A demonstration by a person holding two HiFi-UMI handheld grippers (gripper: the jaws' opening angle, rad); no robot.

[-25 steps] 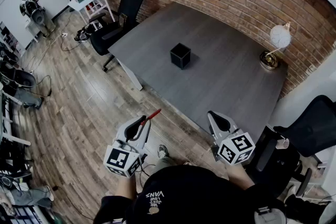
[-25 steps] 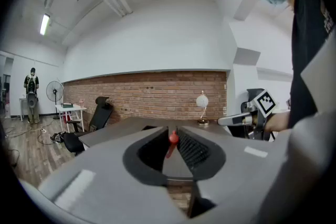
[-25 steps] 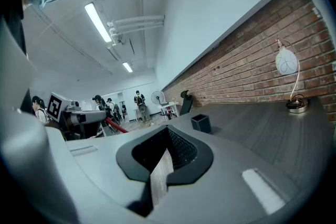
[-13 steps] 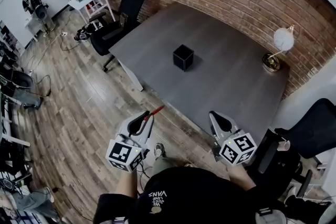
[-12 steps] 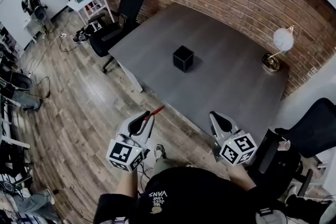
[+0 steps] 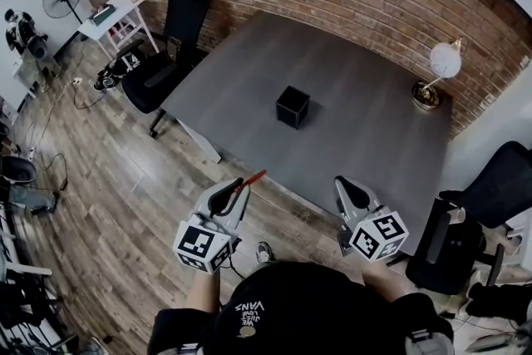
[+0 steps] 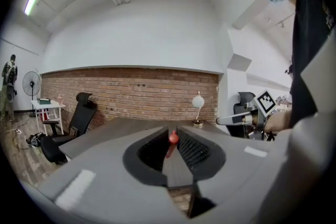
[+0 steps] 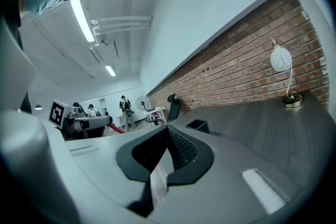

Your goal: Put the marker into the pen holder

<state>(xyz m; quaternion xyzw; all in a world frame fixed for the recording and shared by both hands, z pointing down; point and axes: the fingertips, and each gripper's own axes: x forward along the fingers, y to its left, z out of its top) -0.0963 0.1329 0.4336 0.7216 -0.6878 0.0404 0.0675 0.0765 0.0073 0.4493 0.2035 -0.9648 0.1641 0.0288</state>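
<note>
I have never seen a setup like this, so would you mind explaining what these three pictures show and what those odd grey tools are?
There is no robot here: a person holds a hand-held two-jaw gripper in each hand. The top-down picture comes from a camera on the person's head. The other two come from cameras riding on each gripper, looking along its jaws. The left gripper is closed on a thin red marker, whose tip sticks out past the jaws. The right gripper holds nothing, and its jaws are together. Ahead is a dark grey table carrying a small black cube-shaped pen holder and, at the far corner, a lamp with a white globe shade. The marker is not yet in the holder.
</note>
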